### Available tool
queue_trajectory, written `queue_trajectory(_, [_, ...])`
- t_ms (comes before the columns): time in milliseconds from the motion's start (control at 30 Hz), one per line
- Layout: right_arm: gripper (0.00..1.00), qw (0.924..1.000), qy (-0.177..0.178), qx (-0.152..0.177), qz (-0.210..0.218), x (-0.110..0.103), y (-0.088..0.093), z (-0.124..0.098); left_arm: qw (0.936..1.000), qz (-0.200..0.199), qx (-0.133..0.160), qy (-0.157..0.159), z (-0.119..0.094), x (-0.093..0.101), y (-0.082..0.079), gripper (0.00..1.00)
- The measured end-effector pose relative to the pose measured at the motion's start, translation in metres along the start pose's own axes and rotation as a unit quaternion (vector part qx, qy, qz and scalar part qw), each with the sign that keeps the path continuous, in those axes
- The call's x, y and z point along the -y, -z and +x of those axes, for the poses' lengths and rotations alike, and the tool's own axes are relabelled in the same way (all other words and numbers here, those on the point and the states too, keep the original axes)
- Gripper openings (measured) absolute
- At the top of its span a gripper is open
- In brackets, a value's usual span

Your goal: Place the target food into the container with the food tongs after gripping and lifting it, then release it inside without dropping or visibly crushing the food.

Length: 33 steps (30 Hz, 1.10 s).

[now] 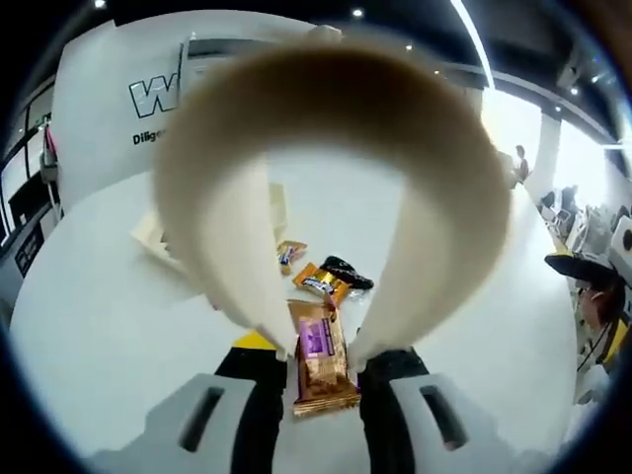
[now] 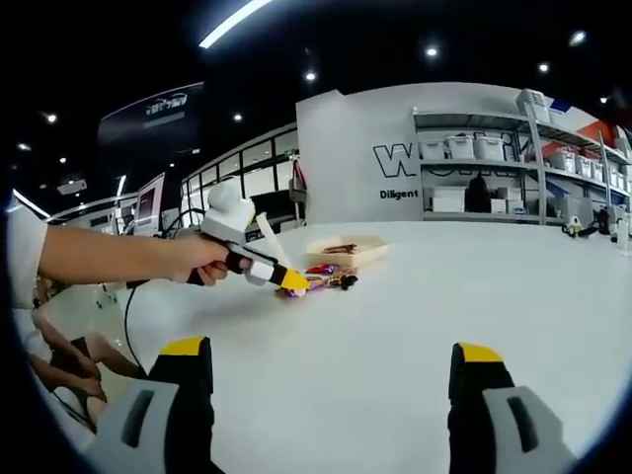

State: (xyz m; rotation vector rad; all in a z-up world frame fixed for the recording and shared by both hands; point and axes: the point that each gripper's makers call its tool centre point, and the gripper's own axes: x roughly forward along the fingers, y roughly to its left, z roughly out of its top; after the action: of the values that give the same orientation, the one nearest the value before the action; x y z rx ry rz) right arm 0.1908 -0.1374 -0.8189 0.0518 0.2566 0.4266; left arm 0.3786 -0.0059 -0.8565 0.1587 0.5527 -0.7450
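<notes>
Jaws of my left gripper (image 1: 321, 380) clamp the food tongs (image 1: 326, 197), whose tips straddle the light, crinkly, slippery snack bar (image 1: 321, 355) on the white surface (image 1: 99, 326) near the container (image 1: 153, 235), best pinched mid-length, while my right gripper (image 2: 331, 395) gapes wide.

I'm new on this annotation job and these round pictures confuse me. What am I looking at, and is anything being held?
A person holds two hand-held grippers, each carrying a fisheye camera. In the left gripper view, the left gripper clamps cream plastic food tongs, whose tips straddle a brown-and-purple wrapped snack bar on the white table. Other wrapped snacks lie beyond. In the right gripper view, the right gripper is open and empty; the person's hand works near a shallow tan container.
</notes>
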Motion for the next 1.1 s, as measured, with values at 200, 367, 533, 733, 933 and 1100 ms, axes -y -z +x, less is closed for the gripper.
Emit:
queue_trajectory(200, [0.99, 1.0, -0.002, -0.005, -0.002, -0.002, 0.003, 0.001, 1.0, 0.005, 0.0, 0.003, 0.0, 0.0, 0.0, 0.21])
queue_trajectory(367, [0.99, 1.0, -0.001, -0.008, -0.002, 0.0, 0.005, 0.001, 1.0, -0.006, 0.005, -0.004, -0.006, -0.005, -0.004, 0.21])
queue_trajectory(533, [0.99, 0.9999, -0.002, -0.01, 0.0, 0.0, 0.006, 0.002, 0.9999, 0.01, 0.013, 0.006, -0.013, -0.003, -0.014, 0.21])
queue_trajectory(733, [0.99, 1.0, -0.006, -0.001, -0.005, -0.003, 0.001, 0.001, 0.9997, 0.013, 0.02, 0.006, -0.017, -0.007, -0.026, 0.21])
queue_trajectory(933, [0.99, 1.0, -0.004, 0.001, -0.008, -0.001, -0.001, 0.001, 0.9997, 0.011, 0.023, 0.0, -0.016, -0.018, -0.036, 0.21])
queue_trajectory(1100, [0.98, 1.0, -0.001, 0.001, -0.008, 0.002, -0.001, 0.0, 0.9995, 0.01, 0.029, -0.002, -0.014, -0.024, -0.045, 0.21])
